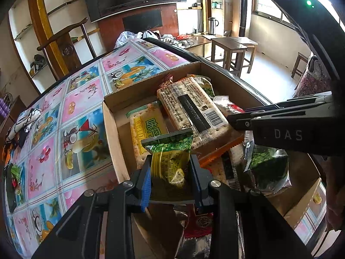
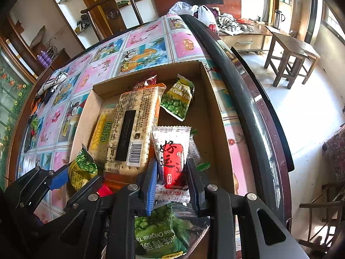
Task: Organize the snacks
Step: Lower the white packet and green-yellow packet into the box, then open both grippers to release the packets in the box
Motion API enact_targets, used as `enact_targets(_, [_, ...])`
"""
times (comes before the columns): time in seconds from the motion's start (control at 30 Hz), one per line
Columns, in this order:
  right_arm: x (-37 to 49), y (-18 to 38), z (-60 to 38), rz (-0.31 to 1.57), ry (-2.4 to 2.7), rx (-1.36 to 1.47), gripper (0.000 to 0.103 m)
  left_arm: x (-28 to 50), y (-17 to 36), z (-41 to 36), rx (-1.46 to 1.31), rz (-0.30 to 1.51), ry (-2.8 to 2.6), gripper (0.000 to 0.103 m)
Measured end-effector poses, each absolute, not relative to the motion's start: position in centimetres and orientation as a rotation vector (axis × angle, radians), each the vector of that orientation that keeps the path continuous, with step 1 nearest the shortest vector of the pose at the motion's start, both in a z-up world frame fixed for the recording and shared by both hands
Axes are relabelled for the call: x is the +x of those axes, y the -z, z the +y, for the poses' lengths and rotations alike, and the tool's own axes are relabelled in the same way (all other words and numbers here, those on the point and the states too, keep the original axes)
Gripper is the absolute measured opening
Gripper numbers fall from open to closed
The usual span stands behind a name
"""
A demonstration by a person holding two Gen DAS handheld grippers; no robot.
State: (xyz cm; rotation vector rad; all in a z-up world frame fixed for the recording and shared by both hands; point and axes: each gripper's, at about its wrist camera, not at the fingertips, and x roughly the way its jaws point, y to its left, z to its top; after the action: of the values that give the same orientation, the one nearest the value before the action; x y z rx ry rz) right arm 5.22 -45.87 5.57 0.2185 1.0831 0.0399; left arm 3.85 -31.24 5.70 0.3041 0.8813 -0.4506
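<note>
A shallow cardboard box (image 1: 108, 116) (image 2: 212, 99) on the table holds several snack packets. My left gripper (image 1: 171, 180) is shut on a small green and yellow pea packet (image 1: 170, 157), held above the box's near left part; the same packet (image 2: 83, 170) shows at the lower left of the right wrist view. My right gripper (image 2: 172, 180) is shut on a white and red packet (image 2: 172, 151). Two long cracker packs (image 1: 192, 110) (image 2: 129, 129) lie side by side in the box. A garlic pea packet (image 2: 177, 99) lies at the box's far end.
The box sits on a round table (image 2: 252, 112) covered by a colourful fruit-print cloth (image 1: 84, 99). Another green pea packet (image 2: 157, 235) lies under the right gripper. Wooden stools (image 2: 289, 54) and a chair (image 1: 64, 41) stand around the table. A dark cloth heap (image 1: 23, 123) lies at the table's left.
</note>
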Motion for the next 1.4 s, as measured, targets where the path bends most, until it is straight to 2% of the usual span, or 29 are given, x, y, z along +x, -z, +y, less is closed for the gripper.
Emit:
enact_targets(0.1, [4.9,-5.8,-45.9,1.081,-0.038,0.222,0.029,3.8,-5.8,-31.3,0.305,0.880,0.452,0.032])
enact_targets(0.2, [4.6,-6.2,-45.9,1.077,-0.036,0.225,0.030,3.7,-6.0,-31.4,0.305,0.872,0.455,0.040])
enact_targets(0.37, [3.7,-7.1,-46.1,1.062,-0.029,0.241,0.034,3.3,-6.5,-31.5,0.308,0.859,0.468,0.046])
enact_targets(0.47, [3.0,-7.9,-46.0,1.045,-0.021,0.244,0.040,3.0,-6.8,-31.4,0.311,0.847,0.475,0.049])
enact_targets(0.53, [2.6,-8.3,-46.0,1.036,-0.016,0.248,0.048,2.7,-7.2,-31.3,0.308,0.840,0.484,0.052])
enact_targets(0.6, [2.1,-8.8,-46.1,1.023,-0.005,0.256,0.053,2.2,-7.5,-31.2,0.312,0.827,0.490,0.056])
enact_targets(0.83, [0.1,-9.9,-46.2,1.003,0.027,0.296,0.062,1.0,-8.3,-30.2,0.336,0.800,0.508,0.069])
enact_targets(1.13, [-3.1,-9.7,-44.9,1.012,0.040,0.341,0.063,-0.9,-8.4,-27.7,0.314,0.837,0.567,0.072])
enact_targets(1.33, [-5.1,-9.7,-43.1,1.010,0.052,0.311,0.063,-2.9,-8.8,-25.0,0.307,0.839,0.605,0.087])
enact_targets(1.4, [-6.1,-9.7,-42.3,1.006,0.053,0.294,0.067,-3.8,-9.1,-23.9,0.308,0.841,0.617,0.093])
